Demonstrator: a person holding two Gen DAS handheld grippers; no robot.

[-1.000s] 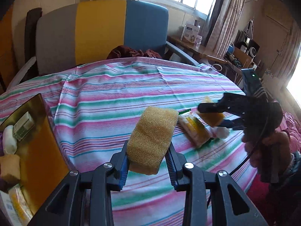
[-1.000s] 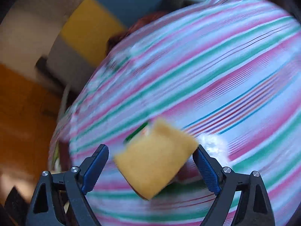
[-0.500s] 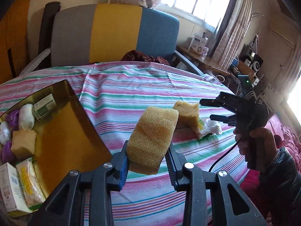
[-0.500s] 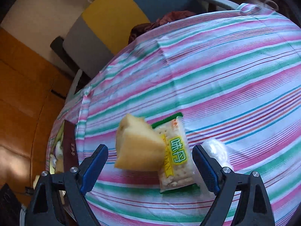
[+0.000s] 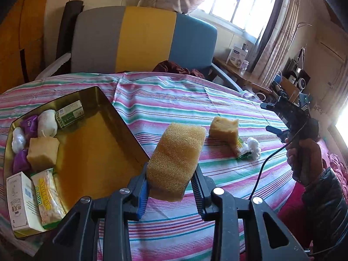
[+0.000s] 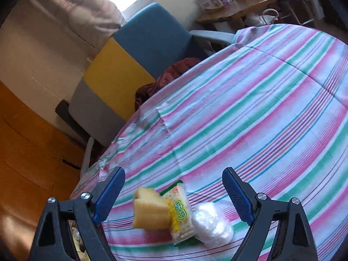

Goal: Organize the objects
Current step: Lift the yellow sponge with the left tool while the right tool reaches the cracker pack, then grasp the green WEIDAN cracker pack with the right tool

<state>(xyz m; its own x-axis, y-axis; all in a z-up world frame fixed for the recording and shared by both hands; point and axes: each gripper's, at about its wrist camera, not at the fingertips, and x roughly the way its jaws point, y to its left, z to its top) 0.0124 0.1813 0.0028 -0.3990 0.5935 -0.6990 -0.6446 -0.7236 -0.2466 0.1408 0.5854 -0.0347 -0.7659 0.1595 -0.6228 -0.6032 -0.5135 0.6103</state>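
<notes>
Left wrist view shows the coarse yellow-brown sponge block [image 5: 177,161] clamped in your left gripper [image 5: 171,190] at lower centre above the striped tablecloth [image 5: 195,100], the gold metal tray [image 5: 95,152] at left, while your right gripper [image 6: 174,195] hangs spread wide over a pale yellow sponge [image 6: 150,212].

A tray [image 5: 121,117] is sitting at nine o'clock on the table [image 5: 195,100]; a foam block [image 5: 224,128] is leaning on a cracker packet [image 5: 239,146] at two o'clock.
</notes>
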